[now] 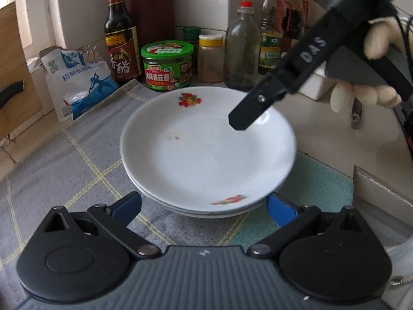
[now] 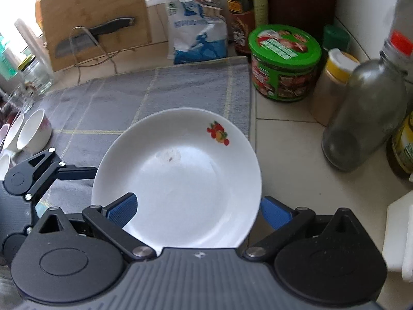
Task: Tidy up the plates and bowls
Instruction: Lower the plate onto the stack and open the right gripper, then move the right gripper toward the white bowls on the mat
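Note:
A stack of white plates (image 1: 206, 155) with fruit decals sits on a grey checked cloth (image 1: 77, 168). My left gripper (image 1: 204, 206) is open, its blue pads on either side of the stack's near edge without touching it. My right gripper (image 2: 197, 211) is open and straddles the top plate (image 2: 180, 175): one pad is over the plate's inside, the other is outside the rim. One of its fingers (image 1: 242, 118) hovers over the far right of the plate. A left-gripper finger (image 2: 77, 173) reaches the plate's left edge. Small white bowls (image 2: 33, 131) stand at the cloth's left end.
Behind the plates stand a green-lidded jar (image 1: 167, 64), a dark vinegar bottle (image 1: 121, 38), a salt bag (image 1: 80, 85), a glass bottle (image 1: 242, 49) and oil bottles (image 1: 273, 31). A knife (image 2: 98, 36) leans on a bamboo board. A white box (image 2: 400, 232) is at the right.

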`<state>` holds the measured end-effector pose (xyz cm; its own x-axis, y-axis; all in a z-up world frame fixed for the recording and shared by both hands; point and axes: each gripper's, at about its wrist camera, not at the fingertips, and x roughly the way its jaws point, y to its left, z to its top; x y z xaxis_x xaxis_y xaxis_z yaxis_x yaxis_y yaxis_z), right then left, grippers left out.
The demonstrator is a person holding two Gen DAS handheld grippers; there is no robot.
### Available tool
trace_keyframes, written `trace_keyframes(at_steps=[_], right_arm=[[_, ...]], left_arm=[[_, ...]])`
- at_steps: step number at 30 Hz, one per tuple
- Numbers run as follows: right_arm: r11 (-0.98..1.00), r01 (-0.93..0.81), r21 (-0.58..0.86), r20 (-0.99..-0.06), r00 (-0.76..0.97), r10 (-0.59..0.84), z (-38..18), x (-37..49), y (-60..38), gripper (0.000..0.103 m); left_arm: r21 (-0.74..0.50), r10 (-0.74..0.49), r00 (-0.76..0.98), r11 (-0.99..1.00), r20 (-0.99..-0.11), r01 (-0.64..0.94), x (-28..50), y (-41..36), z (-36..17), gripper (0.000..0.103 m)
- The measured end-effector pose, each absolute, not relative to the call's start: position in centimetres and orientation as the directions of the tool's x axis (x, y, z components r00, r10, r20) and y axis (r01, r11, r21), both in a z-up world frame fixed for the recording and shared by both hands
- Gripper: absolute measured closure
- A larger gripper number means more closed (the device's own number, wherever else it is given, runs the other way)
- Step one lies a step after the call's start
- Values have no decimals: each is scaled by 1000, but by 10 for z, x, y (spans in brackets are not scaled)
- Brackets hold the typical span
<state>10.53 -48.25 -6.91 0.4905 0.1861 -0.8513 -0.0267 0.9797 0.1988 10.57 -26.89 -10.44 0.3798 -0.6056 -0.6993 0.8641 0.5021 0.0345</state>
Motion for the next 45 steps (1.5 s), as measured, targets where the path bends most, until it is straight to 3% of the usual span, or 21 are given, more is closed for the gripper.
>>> trace_keyframes(at_steps=[4, 10, 16, 27, 36, 45], right_arm=[[992, -77, 98, -829, 545, 124, -58, 101, -468, 0], [983, -182, 12, -713, 688, 136, -28, 100, -439, 0], [926, -374, -47, -645, 719, 258, -24, 114, -390, 0], [859, -512, -29, -638, 671, 379, -32, 120, -270, 0], [847, -531, 10, -672, 624, 399, -45, 132, -163, 0], [790, -606, 95, -715, 511, 478, -67, 142, -80, 0]], left_arm=[[55, -614, 424, 526, -665, 848, 100, -262, -100, 1], [45, -601, 565, 661, -565, 749, 85, -230, -80, 1], [105, -386, 768, 859, -511, 502, 65, -190, -63, 1], [137, -137, 870, 964, -473, 226, 33, -66, -54, 1], [187, -86, 848, 959, -523, 213, 22, 30, -79, 1], [160, -184, 805, 932, -563, 325, 27, 75, -109, 1]])
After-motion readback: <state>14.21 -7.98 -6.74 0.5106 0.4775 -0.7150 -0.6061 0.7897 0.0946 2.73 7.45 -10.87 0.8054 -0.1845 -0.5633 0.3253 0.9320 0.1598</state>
